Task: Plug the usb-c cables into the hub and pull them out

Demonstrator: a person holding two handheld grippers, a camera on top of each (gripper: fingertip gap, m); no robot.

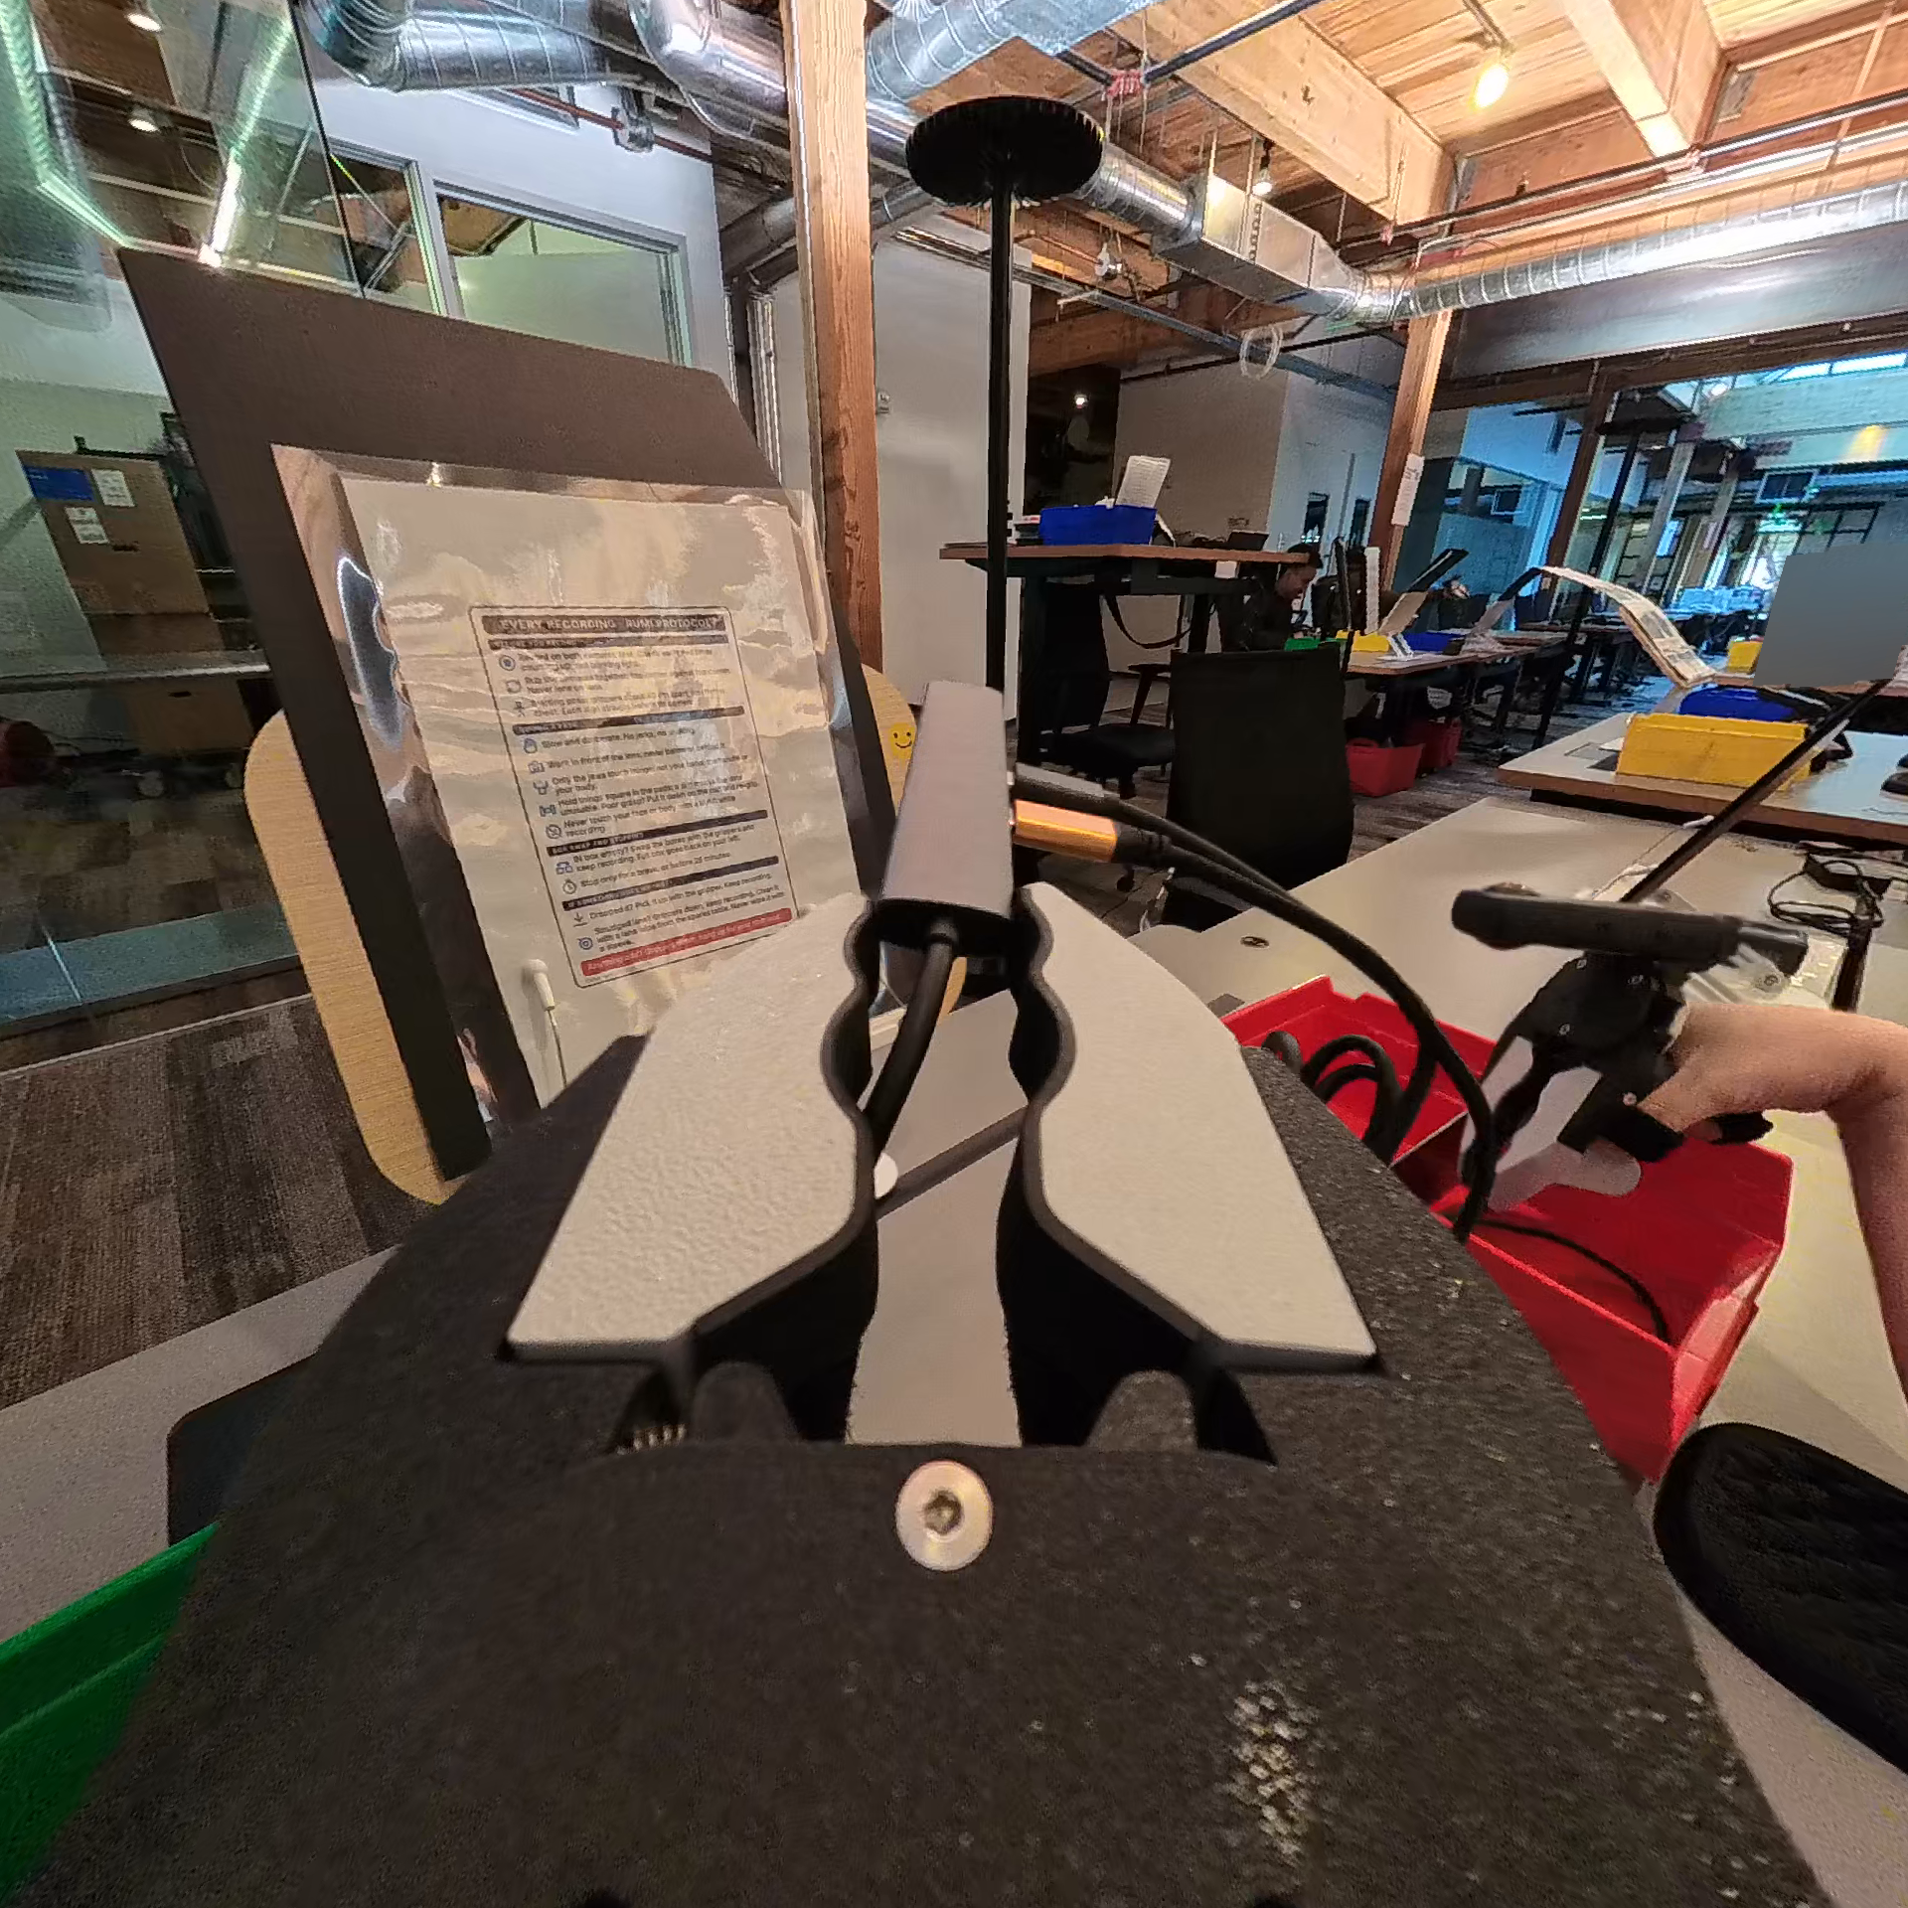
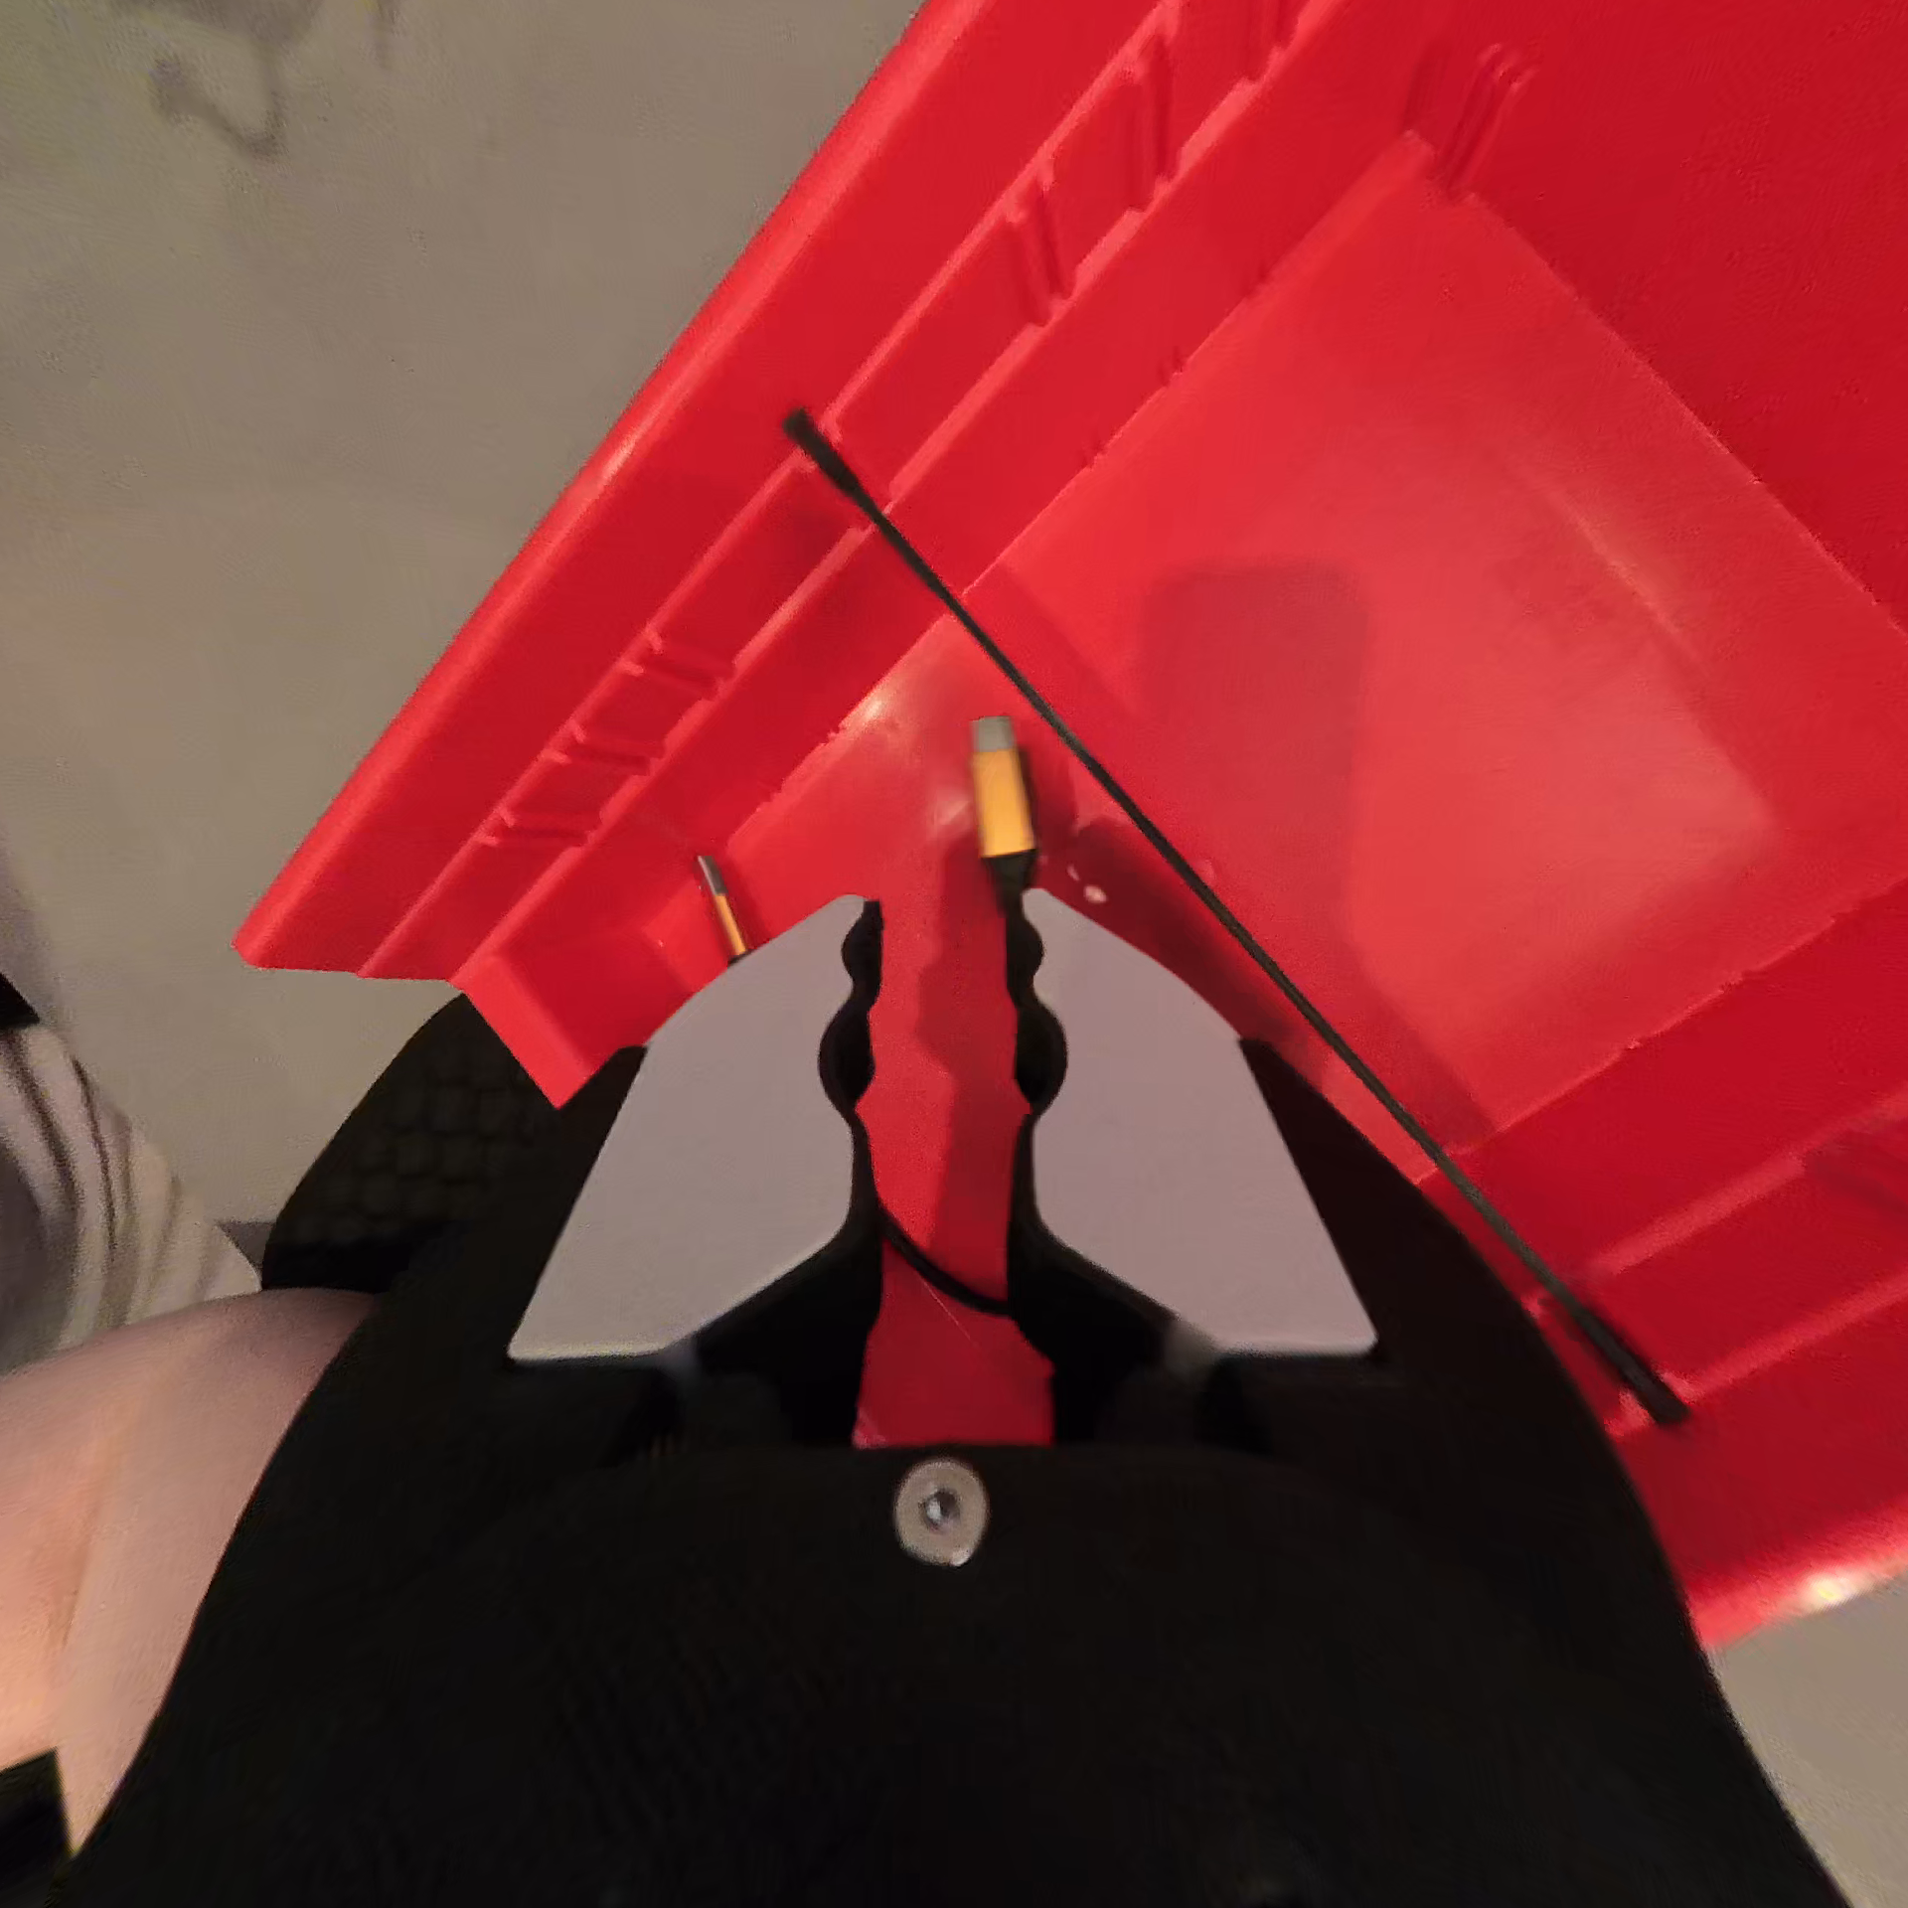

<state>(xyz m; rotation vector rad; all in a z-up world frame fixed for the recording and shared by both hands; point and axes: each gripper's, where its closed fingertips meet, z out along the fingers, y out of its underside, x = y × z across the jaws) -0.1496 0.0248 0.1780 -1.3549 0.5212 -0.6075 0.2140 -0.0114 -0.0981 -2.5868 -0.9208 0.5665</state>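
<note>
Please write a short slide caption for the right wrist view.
Right gripper open above the red bin, near a loose orange-sleeved USB-C plug.

Printed instruction sheet [image 1: 630,785] in plastic sleeve, leaning on board [image 1: 310,434]

Your left wrist view looks forward and slightly upward along its fingers, close behind the hub [image 1: 950,816], with the open office beyond. Your right wrist view points steeply down, very near, into the red bin [image 2: 1445,619]. Both views share that bin [image 1: 1611,1291]; the left also catches the right gripper [image 1: 1549,1167].
</note>
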